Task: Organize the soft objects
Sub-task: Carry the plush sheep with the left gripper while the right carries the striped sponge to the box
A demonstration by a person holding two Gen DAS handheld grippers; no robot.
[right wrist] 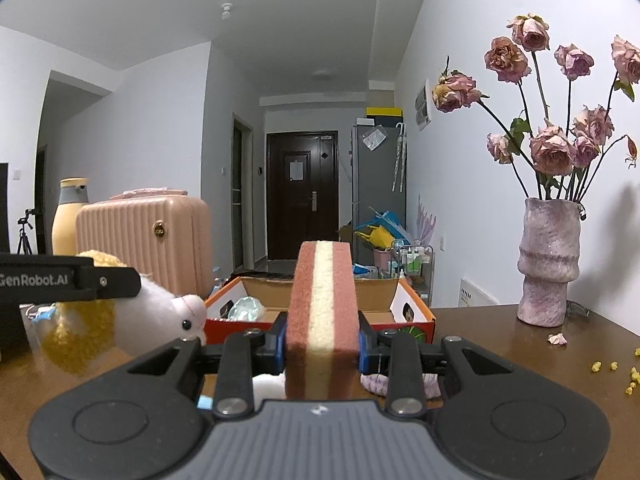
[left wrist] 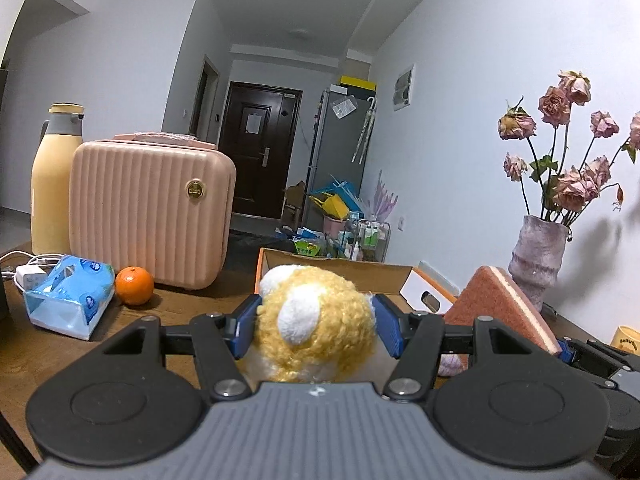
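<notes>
My left gripper [left wrist: 318, 330] is shut on a plush toy [left wrist: 316, 320] with curly yellow fur and white patches, held above the wooden table. The right wrist view shows the same plush toy [right wrist: 160, 316] at the left, with its white face and black eye, under the left gripper's arm. My right gripper [right wrist: 322, 342] is shut on a brick-red sponge [right wrist: 322, 312] with a cream middle layer, standing upright between the blue pads. That sponge [left wrist: 500, 304] appears at the right of the left wrist view. An open orange-rimmed cardboard box [right wrist: 320, 312] stands just beyond both grippers.
A pink ribbed case [left wrist: 150, 210], a yellow flask [left wrist: 54, 176], an orange [left wrist: 134, 285] and a blue tissue pack [left wrist: 68, 296] sit at the left. A vase of dried roses [right wrist: 548, 264] stands at the right. Something pale green [right wrist: 246, 308] lies in the box. Yellow crumbs [right wrist: 616, 372] dot the table.
</notes>
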